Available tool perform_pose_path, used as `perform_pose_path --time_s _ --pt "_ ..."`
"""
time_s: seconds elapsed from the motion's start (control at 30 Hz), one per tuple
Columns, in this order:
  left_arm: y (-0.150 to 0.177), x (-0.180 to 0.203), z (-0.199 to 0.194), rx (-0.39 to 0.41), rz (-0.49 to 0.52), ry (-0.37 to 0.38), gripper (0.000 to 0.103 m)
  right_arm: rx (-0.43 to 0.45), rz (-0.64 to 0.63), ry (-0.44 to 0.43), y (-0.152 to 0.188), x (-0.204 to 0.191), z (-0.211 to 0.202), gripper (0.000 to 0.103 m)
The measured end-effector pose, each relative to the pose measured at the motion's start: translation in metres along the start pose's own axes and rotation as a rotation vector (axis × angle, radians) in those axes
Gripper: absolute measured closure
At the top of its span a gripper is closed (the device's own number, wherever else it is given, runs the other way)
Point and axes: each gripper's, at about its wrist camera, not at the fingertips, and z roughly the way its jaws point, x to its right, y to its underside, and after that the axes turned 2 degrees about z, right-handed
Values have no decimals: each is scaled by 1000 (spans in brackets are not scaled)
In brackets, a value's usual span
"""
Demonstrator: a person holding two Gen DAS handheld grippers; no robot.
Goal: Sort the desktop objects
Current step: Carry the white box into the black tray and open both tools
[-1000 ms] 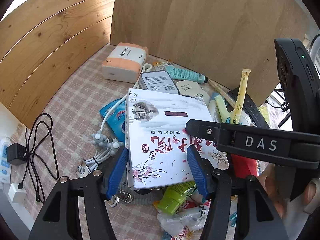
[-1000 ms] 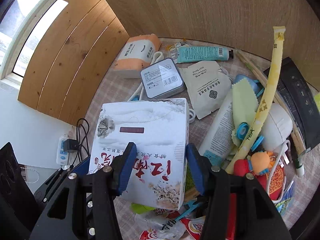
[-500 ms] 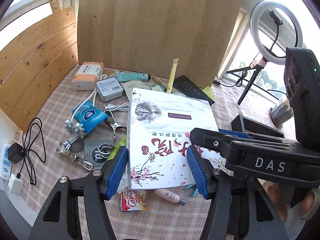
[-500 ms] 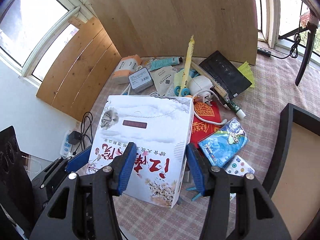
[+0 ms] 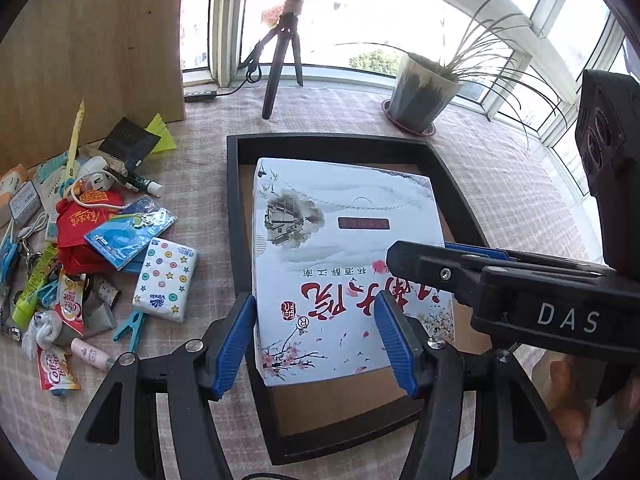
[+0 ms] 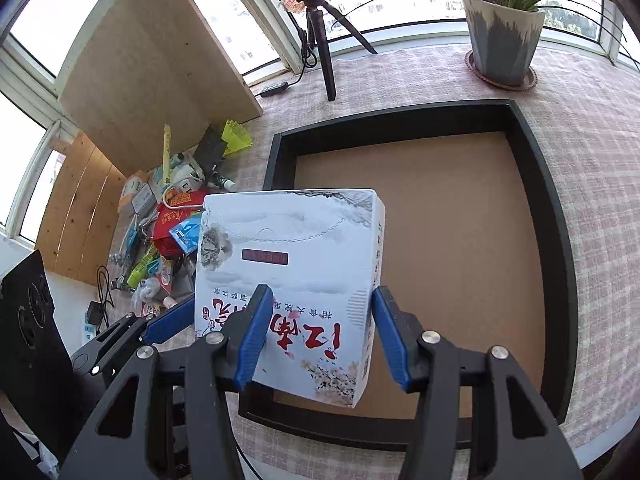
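A white box [image 5: 344, 248] with red calligraphy and an ink landscape hangs tilted over the black-rimmed tray [image 5: 236, 208] with a brown floor. My left gripper [image 5: 316, 334] is shut on the box's left edge, one blue pad on the top face and one at the side. My right gripper [image 6: 320, 336] is shut on the box's [image 6: 288, 248] right edge in the same way. In the right wrist view the left gripper's blue finger [image 6: 168, 322] shows at the box's left edge. Nothing lies on the part of the tray [image 6: 552, 200] floor that I can see.
Left of the tray lies a pile of small things: a spotted tissue pack [image 5: 166, 282], a red pouch [image 5: 86, 220], a blue packet [image 5: 128, 232], sachets and clips. A potted plant [image 5: 424, 92], a tripod [image 5: 282, 52] and a wooden board [image 5: 88, 48] stand behind.
Both grippers have carried the box to the right, from above the pile to above the black tray. Their hold on it looks the same.
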Motion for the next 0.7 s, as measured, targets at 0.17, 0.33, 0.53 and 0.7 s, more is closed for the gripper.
perform_pose_path --time_s 0.17,0.33,0.53,0.7 --pt "4 64 19 -44 101 57 44 44 46 55 6 49 -33 51" --pt "5 100 21 -51 152 85 44 62 74 78 10 73 -49 51" --pt "0 109 16 -41 178 85 45 86 105 47 11 82 -64 52" --pt "-8 82 2 3 135 40 45 119 104 32 5 73 -70 52"
